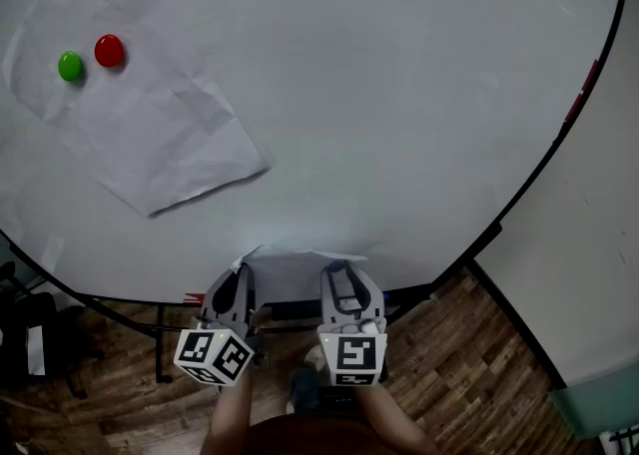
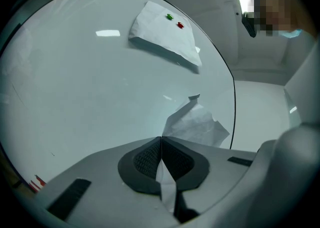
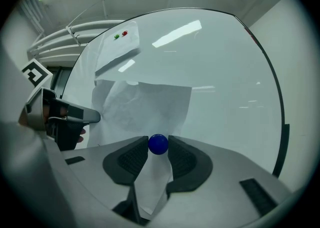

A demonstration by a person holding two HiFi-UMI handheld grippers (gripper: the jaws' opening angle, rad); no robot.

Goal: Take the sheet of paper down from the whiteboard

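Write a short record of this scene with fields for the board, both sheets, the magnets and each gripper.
board: whiteboard, two sheets on it
upper sheet: under red magnet and green magnet
lower sheet: crumpled, near the bottom edge
left gripper: shut on lower sheet
right gripper: shut on blue magnet, over lower sheet

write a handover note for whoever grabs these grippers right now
Left gripper: shut on the edge of the lower sheet.
Right gripper: shut on the blue magnet, in front of that sheet.
The sheet sits low on the whiteboard; can't tell if it is free.
Done: both grips.
Left: take magnet and sheet away.
A second sheet hangs upper left under a green magnet and a red magnet.
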